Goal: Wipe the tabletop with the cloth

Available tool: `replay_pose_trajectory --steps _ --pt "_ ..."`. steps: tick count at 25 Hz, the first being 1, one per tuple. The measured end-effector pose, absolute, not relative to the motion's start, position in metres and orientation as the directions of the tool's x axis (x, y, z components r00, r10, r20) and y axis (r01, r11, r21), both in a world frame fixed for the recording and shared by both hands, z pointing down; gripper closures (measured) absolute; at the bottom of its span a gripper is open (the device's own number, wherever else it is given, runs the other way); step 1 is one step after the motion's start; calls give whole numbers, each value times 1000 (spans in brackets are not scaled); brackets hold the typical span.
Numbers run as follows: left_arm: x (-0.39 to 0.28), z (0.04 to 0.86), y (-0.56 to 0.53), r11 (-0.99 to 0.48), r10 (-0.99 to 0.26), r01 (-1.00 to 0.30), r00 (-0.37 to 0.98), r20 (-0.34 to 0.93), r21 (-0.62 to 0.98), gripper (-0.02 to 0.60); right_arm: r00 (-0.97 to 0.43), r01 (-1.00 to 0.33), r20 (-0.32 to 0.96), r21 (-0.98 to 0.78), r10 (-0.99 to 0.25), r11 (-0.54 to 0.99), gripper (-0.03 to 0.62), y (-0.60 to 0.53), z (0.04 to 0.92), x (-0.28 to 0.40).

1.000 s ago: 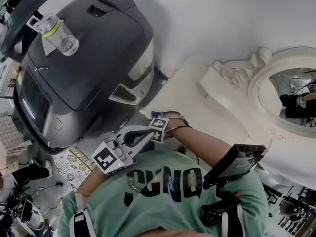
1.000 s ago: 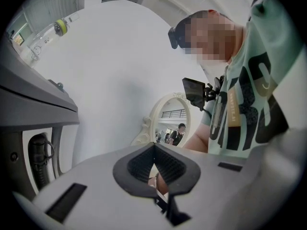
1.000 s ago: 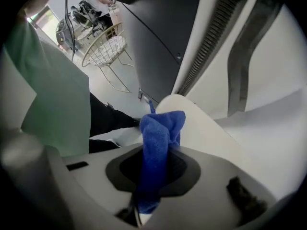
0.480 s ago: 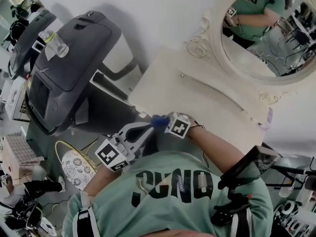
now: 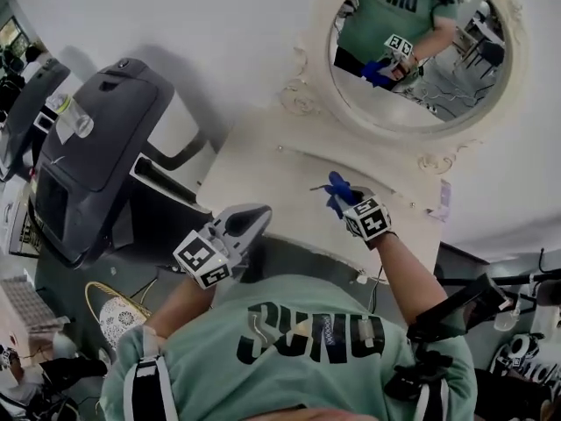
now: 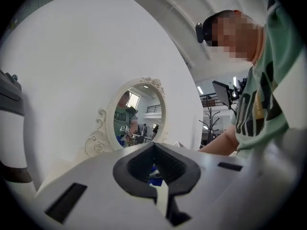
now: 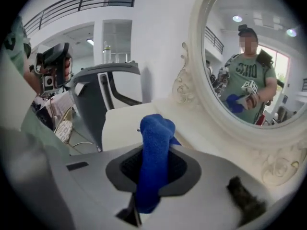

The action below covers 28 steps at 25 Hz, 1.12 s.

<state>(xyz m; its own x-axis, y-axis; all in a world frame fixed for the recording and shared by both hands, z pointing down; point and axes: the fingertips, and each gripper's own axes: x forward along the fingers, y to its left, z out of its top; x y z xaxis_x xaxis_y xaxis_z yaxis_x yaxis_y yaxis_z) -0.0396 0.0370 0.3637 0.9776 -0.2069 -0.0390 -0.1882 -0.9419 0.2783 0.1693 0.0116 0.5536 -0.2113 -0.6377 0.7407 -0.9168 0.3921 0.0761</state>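
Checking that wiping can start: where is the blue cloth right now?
The blue cloth is clamped in the right claw, right of centre in the head view, over the cream tabletop just below the oval mirror.

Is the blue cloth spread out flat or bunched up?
Bunched up: the right claw is shut on the blue cloth, which rises between its jaws as a thick roll, not laid flat.

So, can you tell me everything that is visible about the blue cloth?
The cloth is bright blue, soft and fuzzy like microfibre. It is bunched into a thick roll, clamped between the jaws of the right gripper, its rounded end sticking out past them. It is over the cream tabletop; contact cannot be told.
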Motion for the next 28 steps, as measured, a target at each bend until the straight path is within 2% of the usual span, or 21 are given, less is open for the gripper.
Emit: replay_pose_trajectory --steps 6,11,14,18,22,28 --pt "-71 373 -30 -948 -174 -164 985 -14 272 577 -162 -893 727 180 -668 413 533 -136 547 124" --pt "-112 392 -89 -950 -164 -165 986 26 264 577 -95 -849 714 306 -694 431 533 -287 567 77" --pt "-126 400 -111 -945 -172 -172 985 25 277 577 -50 -830 724 354 -689 431 533 -340 587 64" --pt "-133 407 -127 -934 -187 -187 982 30 303 577 14 -805 749 401 -662 437 533 -365 617 67" --pt "-125 417 -129 -935 -159 -172 985 69 311 577 33 -848 718 388 -695 361 533 -358 622 87" --pt "-62 413 -97 -950 -59 -83 994 90 299 578 112 -845 709 437 -696 309 534 -284 626 176"
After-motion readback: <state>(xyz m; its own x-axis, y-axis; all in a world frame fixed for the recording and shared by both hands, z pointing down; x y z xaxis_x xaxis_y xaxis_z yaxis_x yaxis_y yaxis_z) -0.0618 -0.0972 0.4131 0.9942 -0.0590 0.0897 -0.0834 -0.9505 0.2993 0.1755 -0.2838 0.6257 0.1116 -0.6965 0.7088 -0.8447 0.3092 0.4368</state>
